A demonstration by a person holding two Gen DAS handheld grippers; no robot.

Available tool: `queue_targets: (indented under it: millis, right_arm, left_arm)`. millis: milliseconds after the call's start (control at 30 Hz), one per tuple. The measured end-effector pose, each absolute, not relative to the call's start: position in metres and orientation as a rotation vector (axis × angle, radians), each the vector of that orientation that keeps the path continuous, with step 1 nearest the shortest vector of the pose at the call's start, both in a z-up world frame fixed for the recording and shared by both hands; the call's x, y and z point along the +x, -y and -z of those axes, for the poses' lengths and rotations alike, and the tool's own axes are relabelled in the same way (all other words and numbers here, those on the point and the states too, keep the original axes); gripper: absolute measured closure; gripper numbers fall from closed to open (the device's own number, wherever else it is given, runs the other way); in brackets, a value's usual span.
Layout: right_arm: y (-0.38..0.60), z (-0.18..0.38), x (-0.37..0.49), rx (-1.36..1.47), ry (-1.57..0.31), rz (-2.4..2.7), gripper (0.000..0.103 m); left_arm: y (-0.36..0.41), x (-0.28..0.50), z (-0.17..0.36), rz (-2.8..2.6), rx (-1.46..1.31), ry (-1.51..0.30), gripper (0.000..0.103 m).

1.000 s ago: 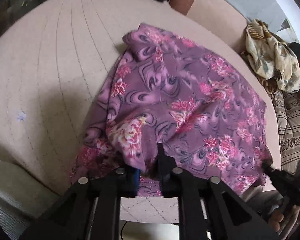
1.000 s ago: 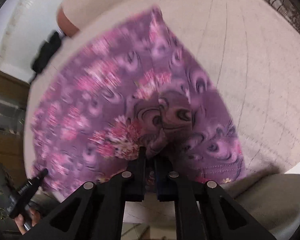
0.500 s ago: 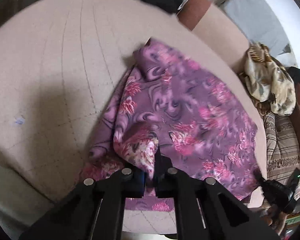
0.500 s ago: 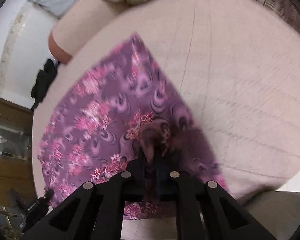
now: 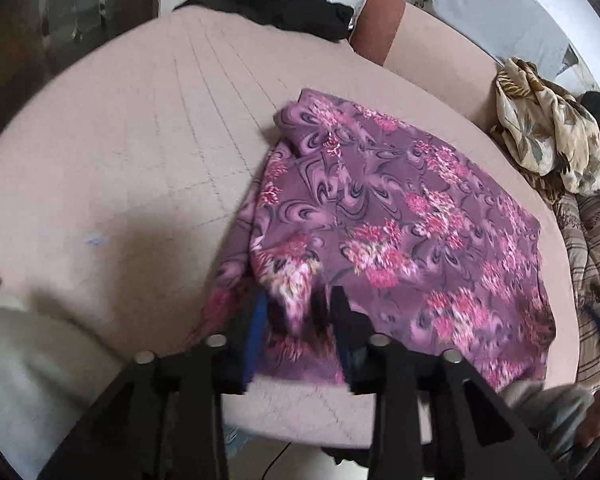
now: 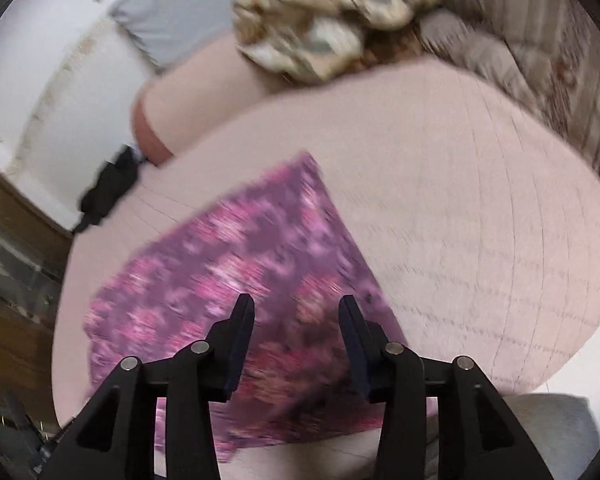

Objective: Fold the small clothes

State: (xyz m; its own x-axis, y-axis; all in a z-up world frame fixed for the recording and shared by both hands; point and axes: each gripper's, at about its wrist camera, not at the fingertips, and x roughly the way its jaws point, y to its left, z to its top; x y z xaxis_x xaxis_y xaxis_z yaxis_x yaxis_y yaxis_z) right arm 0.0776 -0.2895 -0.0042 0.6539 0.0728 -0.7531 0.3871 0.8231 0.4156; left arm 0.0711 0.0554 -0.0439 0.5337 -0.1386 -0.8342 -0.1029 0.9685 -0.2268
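Note:
A purple garment with pink flowers [image 5: 400,220] lies spread on the quilted pink cushion [image 5: 140,140], its left edge folded over onto itself. My left gripper [image 5: 300,300] is open just above the garment's near folded edge, with loose cloth between the fingers. In the right wrist view the same garment [image 6: 240,260] lies flat, blurred by motion. My right gripper [image 6: 296,308] is open and empty above its near right part.
A crumpled beige floral cloth [image 5: 548,132] lies at the right on the sofa back; it also shows in the right wrist view [image 6: 332,20]. A black garment [image 5: 276,8] lies at the cushion's far edge. A striped blanket [image 5: 596,248] lies at the right.
Both grippers were shut on the garment's near edge and have opened, letting it drop. Both have pulled back and up; the garment now lies folded on the cushion.

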Motion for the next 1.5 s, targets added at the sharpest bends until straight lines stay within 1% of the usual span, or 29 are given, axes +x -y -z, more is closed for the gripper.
queue_targets:
  millis: [33,67,100,133,233,333,433,500,533,600,700,867,1100,1200,1300,1500]
  right_arm:
    - [0.283,-0.009,0.079,0.580,-0.824,0.156,0.042]
    - [0.274,-0.023,0.087,0.567,-0.799,0.107,0.039]
    - [0.268,-0.033,0.094,0.560,-0.783,0.061,0.031]
    - [0.260,-0.045,0.105,0.556,-0.773,0.006,0.024]
    - [0.231,-0.068,0.143,0.584,-0.760,-0.188,0.017]
    - [0.208,-0.055,0.164,0.619,-0.768,-0.323,0.016]
    - [0.199,-0.011,0.157,0.593,-0.818,-0.310,0.016]
    - [0.197,0.018,0.166,0.533,-0.949,-0.216,0.018]
    - [0.201,0.024,0.171,0.560,-0.959,-0.236,0.018]
    - [0.208,0.025,0.173,0.605,-0.954,-0.293,0.018]
    - [0.208,0.031,0.178,0.638,-0.966,-0.309,0.018]
    - [0.199,0.030,0.178,0.616,-0.965,-0.350,0.018]
    - [0.212,0.015,0.162,0.606,-0.906,-0.326,0.018]
    - [0.222,0.013,0.145,0.619,-0.875,-0.299,0.018]
    - [0.232,0.019,0.114,0.655,-0.852,-0.280,0.018]
    - [0.241,0.027,0.055,0.648,-0.881,-0.127,0.018]
  left_arm:
    - [-0.056,0.062,0.038,0.022,-0.256,-0.993,0.056]
    - [-0.055,0.053,0.033,0.019,-0.250,-0.971,0.042]
    - [-0.053,0.045,0.027,0.010,-0.233,-0.956,0.036]
    - [-0.049,0.040,0.022,0.001,-0.215,-0.947,0.036]
    - [-0.040,0.033,0.014,-0.011,-0.216,-0.963,0.035]
    - [-0.032,0.028,0.004,-0.009,-0.251,-0.976,0.035]
    - [-0.024,0.025,-0.003,-0.017,-0.229,-0.965,0.034]
    - [-0.020,0.026,-0.004,-0.046,-0.206,-0.961,0.033]
    - [-0.019,0.029,-0.003,-0.054,-0.211,-0.971,0.033]
    - [-0.018,0.034,-0.002,-0.062,-0.232,-0.997,0.033]
    - [-0.015,0.038,-0.010,-0.059,-0.223,-0.985,0.033]
    - [-0.013,0.047,-0.014,-0.041,-0.230,-0.955,0.033]
    - [-0.015,0.077,-0.017,0.032,-0.291,-0.898,0.033]
    - [-0.013,0.089,-0.013,0.056,-0.273,-0.888,0.032]
    - [-0.001,0.098,-0.010,0.090,-0.195,-0.854,0.032]
    - [0.013,0.110,-0.005,0.147,-0.174,-0.788,0.032]
